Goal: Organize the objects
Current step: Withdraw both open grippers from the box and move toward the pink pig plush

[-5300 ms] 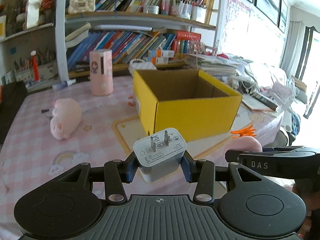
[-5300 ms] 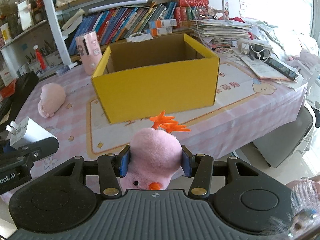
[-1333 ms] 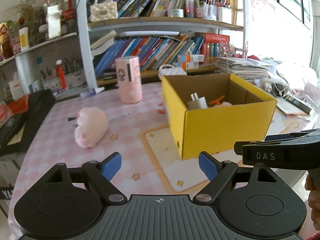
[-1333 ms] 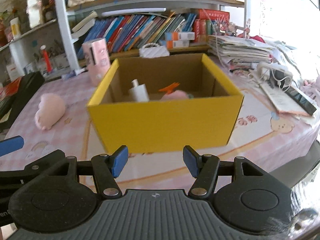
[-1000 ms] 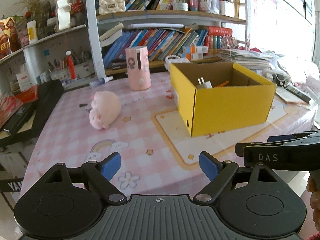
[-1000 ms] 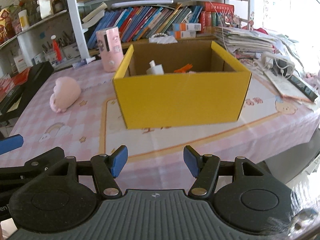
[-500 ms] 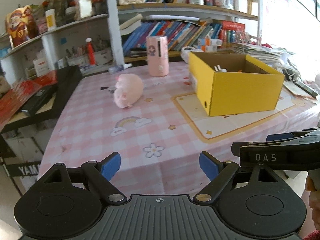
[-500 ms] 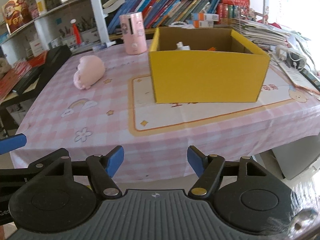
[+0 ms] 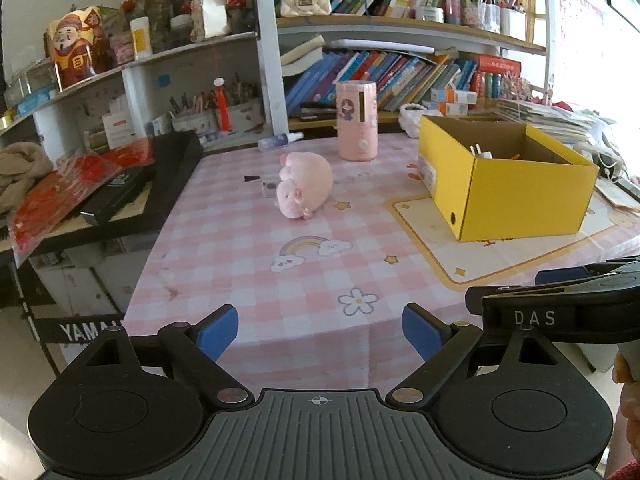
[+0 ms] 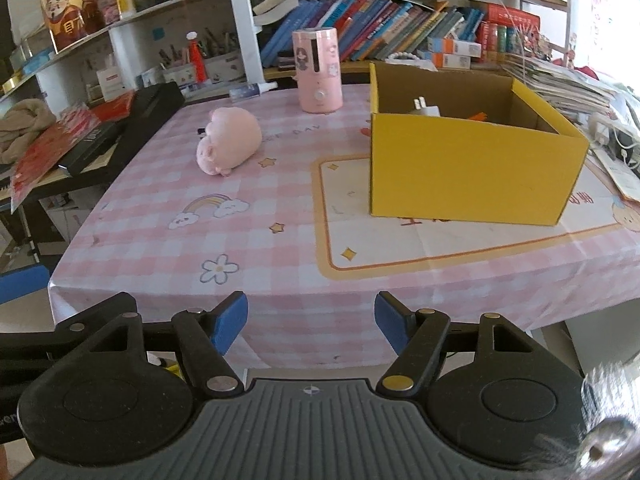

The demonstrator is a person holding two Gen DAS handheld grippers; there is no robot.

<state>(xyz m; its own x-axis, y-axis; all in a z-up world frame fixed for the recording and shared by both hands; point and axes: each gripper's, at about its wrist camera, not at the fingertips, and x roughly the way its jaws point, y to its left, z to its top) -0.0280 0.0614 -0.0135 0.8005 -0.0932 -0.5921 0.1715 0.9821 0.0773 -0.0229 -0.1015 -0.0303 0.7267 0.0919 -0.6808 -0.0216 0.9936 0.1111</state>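
Pink plush pig: a soft rounded pink plush pig (image 9: pixel 306 185) lies on the pink checked worktop (image 9: pixel 248 264), to the left of the open yellow cardboard box (image 9: pixel 520 196) and well apart from it.
Direction from tongs: ahead of both pairs and beyond the worktop's near edge; nearly straight ahead of our left tongs (image 9: pixel 320 334), ahead and to the left of our right tongs (image 10: pixel 311 328).
Long axis: it runs from near-left to far-right, snout end toward us.
Nearer hand: we judge the left, since the pig sits on that side of the box.
Tongs: both pairs stand apart and hold nothing.
In the box: a white plug charger (image 10: pixel 426 111) and something orange (image 10: pixel 478 115) beside it.
Also left of the box: a tall pink cylindrical container (image 9: pixel 357 121), behind the pig.
Change: 5.3 s ago the left tongs clamped the charger and the right a pink plush with an orange crest; both pairs have since pulled back from the box, off the worktop's edge.
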